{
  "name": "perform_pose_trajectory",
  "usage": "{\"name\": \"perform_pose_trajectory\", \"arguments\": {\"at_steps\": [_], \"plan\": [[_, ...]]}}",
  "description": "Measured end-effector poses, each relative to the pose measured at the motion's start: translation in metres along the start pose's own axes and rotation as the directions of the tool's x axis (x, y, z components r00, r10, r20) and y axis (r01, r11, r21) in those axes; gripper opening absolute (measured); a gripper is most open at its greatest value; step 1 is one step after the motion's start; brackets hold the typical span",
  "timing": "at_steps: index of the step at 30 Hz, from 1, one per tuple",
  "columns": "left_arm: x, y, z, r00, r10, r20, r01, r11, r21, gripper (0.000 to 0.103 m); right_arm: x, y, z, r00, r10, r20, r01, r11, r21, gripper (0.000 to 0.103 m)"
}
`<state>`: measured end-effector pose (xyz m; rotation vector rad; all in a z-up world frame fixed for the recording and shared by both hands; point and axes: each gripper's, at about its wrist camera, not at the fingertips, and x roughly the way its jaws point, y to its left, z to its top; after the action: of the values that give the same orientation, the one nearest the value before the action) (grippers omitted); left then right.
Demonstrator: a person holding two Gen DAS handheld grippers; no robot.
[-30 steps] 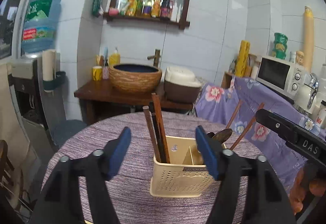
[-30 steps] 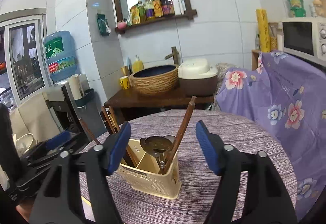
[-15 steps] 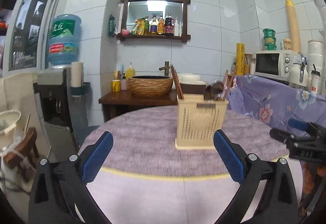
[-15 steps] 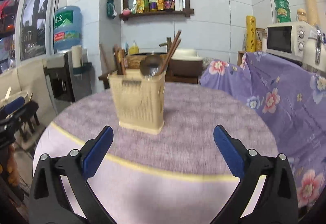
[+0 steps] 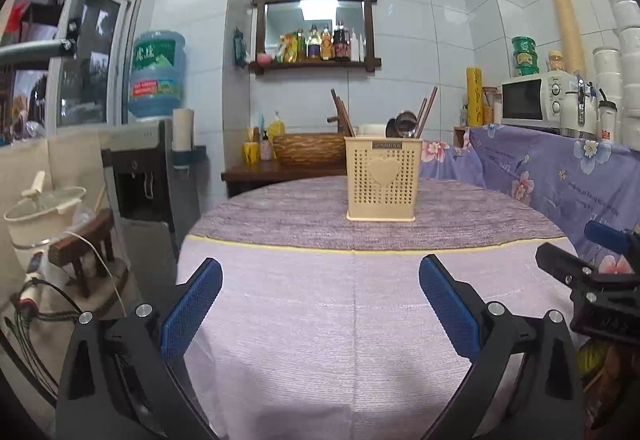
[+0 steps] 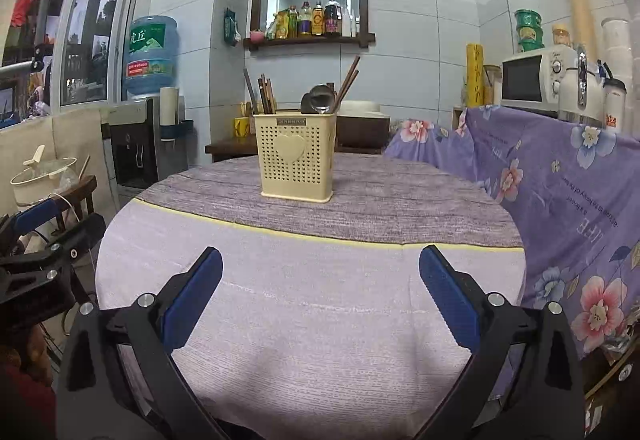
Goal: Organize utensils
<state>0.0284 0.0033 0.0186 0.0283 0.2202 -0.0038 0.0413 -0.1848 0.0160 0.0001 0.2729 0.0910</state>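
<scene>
The left claw (image 5: 320, 304) is wide open and holds nothing. The right claw (image 6: 320, 304) is wide open too, and it is empty as well. Both have just opened up more, and nothing sits between their blue pads (image 5: 192, 308). A second ago both claws were right up at the basket (image 5: 382, 177), one on each side of it, with the sticks and spoons poking up close to them. Now they have pulled back and sunk lower, so they hang over the near, pale part of the table (image 5: 360, 320). The basket stands far from them, upright on the darker purple part of the cloth. Dark chopsticks (image 6: 264, 93) lean at its left side. A shiny spoon (image 6: 318, 99) and more chopsticks stick up at its right side. No loose spoon or stick shows on the table in either view. At the edge of each view you can see the other claw, also away from the basket. So it looks like the tidying is done, or nearly done: everything seems to be in the basket, and the claws have let go and backed off. I cannot tell how many spoons there are, since they overlap.
</scene>
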Motion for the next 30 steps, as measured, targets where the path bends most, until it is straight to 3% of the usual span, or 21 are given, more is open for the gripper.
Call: {"name": "perform_pose_trajectory", "arguments": {"at_steps": [9,30], "plan": [[0.003,0.007,0.001,1.000,-0.026,0.000,0.026,0.998,-0.055,0.098,-0.002,0.000,0.003,1.000,0.006,0.015,-0.006,1.000,0.003,0.097],[-0.003,0.013,-0.002,1.000,-0.026,-0.004,0.025,0.996,-0.082,0.098,-0.002,0.005,0.004,1.000,0.020,0.016,-0.020,1.000,-0.009,0.097]]}}
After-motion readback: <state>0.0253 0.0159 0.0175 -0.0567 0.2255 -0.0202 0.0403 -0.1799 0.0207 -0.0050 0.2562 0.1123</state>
